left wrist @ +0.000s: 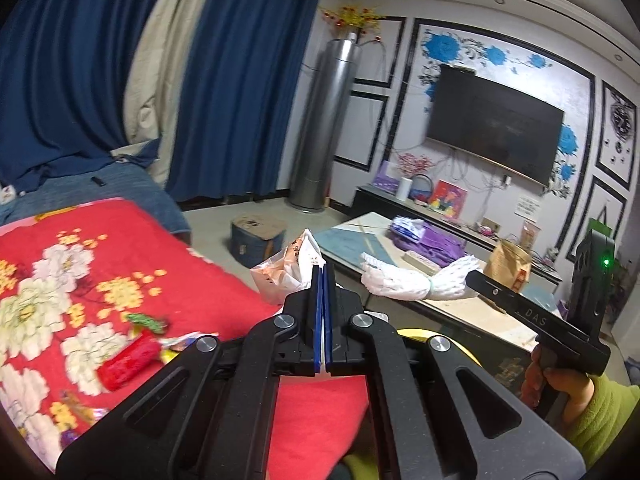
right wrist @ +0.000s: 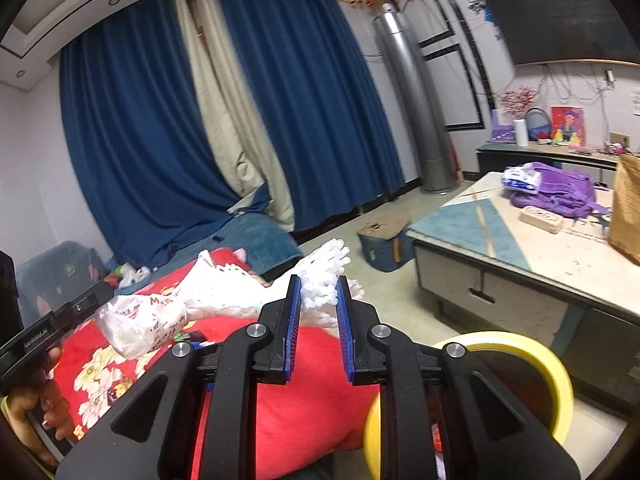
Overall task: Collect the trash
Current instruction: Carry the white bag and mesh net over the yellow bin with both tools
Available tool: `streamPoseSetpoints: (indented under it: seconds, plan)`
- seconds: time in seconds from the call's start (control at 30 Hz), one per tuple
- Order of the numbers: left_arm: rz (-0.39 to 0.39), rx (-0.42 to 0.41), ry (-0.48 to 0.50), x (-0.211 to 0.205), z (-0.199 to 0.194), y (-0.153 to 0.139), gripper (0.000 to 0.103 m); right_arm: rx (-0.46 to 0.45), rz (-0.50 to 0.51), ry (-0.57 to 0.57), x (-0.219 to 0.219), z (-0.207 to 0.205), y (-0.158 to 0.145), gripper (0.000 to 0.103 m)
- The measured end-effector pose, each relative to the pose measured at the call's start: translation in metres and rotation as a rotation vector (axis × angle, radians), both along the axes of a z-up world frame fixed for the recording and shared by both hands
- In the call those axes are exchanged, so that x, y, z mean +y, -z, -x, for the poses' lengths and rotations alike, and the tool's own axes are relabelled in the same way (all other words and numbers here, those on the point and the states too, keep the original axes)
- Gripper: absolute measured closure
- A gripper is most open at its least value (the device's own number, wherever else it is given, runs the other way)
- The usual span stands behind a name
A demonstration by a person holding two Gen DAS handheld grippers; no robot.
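We hold trash in both tongs above the red blanket [left wrist: 152, 280].
Our left gripper [left wrist: 323, 270] is clamped tight on a plastic bag [left wrist: 286, 272]; our right gripper [right wrist: 318, 286] pinches white foam netting [right wrist: 324, 272], the yellow bin [right wrist: 532, 356] just beside the blanket.

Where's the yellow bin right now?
The yellow bin sits low right in the right wrist view, on the floor between the red blanket and the coffee table.

The right tool [right wrist: 318, 294] clamps white foam netting [right wrist: 324, 276] between its blue pads above a red floral blanket [right wrist: 304, 400]. At left, the left tool [right wrist: 76, 312] holds a crumpled plastic bag [right wrist: 140, 326]. A yellow bin [right wrist: 532, 364] sits below right.
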State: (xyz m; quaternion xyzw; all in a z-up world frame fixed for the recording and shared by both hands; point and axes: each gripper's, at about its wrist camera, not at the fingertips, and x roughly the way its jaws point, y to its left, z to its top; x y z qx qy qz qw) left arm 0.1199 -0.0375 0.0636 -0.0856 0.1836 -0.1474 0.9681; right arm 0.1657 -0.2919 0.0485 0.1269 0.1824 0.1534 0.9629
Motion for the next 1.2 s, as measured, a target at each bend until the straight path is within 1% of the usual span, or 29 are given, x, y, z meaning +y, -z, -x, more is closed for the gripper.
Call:
streamPoseSetpoints:
  seconds: [0.2,0.37,0.5,0.7,0.9,1.2]
  plan:
    - [-0.014,0.005,0.094,-0.042,-0.007,0.004,0.103,0.017,-0.006,0.090,-0.037,0.012,0.004,0.086]
    - [-0.038,0.010,0.162,-0.072,-0.010,0.010,0.103,0.009,-0.011,0.148,-0.056,0.019,0.007,0.086]
    - [-0.054,0.014,0.210,-0.092,-0.010,0.017,0.103,-0.006,-0.010,0.191,-0.070,0.026,0.007,0.086]
    - [-0.077,0.028,0.286,-0.124,-0.011,0.033,0.103,-0.019,0.018,0.252,-0.090,0.035,0.009,0.086]
    - [-0.104,0.055,0.352,-0.151,-0.015,0.047,0.103,0.009,0.019,0.295,-0.106,0.035,0.020,0.086]
    - [-0.103,0.103,0.430,-0.177,-0.023,0.072,0.103,0.065,0.020,0.333,-0.124,0.030,0.036,0.086]
